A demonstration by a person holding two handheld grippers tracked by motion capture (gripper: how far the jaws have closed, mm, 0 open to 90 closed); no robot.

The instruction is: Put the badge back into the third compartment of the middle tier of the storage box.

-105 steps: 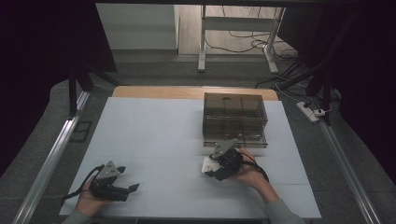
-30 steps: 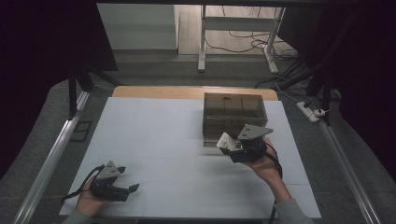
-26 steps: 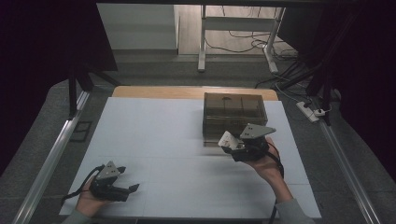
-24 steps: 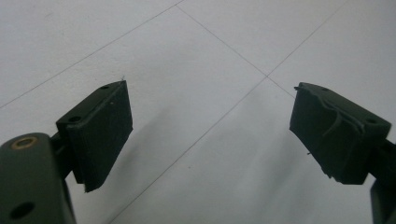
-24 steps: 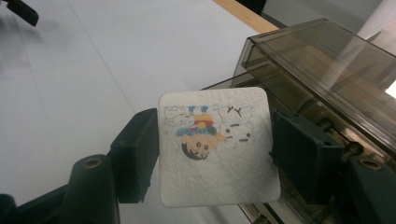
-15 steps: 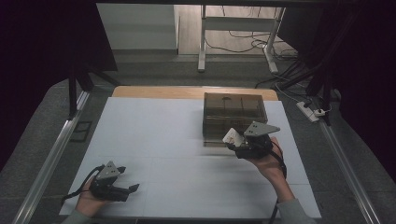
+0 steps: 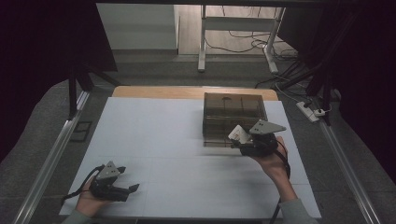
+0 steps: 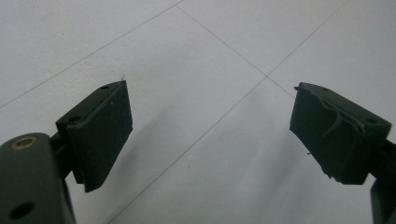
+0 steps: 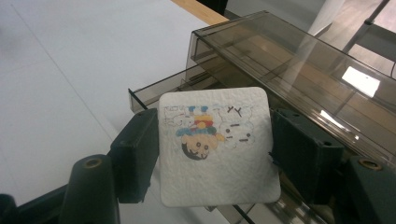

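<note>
**A:** Start with the biggest thing. What's the setting?

**B:** A white table (image 7: 177, 140) with a wooden strip along its far edge. Toward the far right of it sits a smoky, see-through plastic drawer box (image 7: 233, 112), with a shallow drawer (image 9: 187, 81) pulled out toward the person.

**A:** And the person's arms?

**B:** Both forearms come in from the near edge. The right forearm reaches forward and slightly inward, wrist raised, so the right hand (image 7: 273, 158) holds its tool clear of the table, just at the near side of the box. The left hand (image 7: 88, 203) lies low at the near left corner, well apart from the box.

**A:** What is the right gripper (image 7: 240, 140) doing?

**B:** It points toward the box front, grey plate on top. Its jaws stand fairly wide and are clamped on the two opposite edges of a white square coaster (image 9: 217, 144). In the right gripper view (image 9: 217, 154) each black pad presses against a side of it.

**A:** Where exactly is the coaster?

**B:** In the air, face toward the camera, just in front of and slightly above the pulled-out drawer. Whether it touches the drawer I cannot tell. It has rounded corners, a pebbled surface and a small coloured cartoon print, which appears upside down in that view.

**A:** And the left gripper (image 7: 123, 189)?

**B:** It rests on or just over the table, aimed to the right. In the left gripper view (image 8: 210, 135) its jaws are spread wide, with only bare tabletop between them.
</note>
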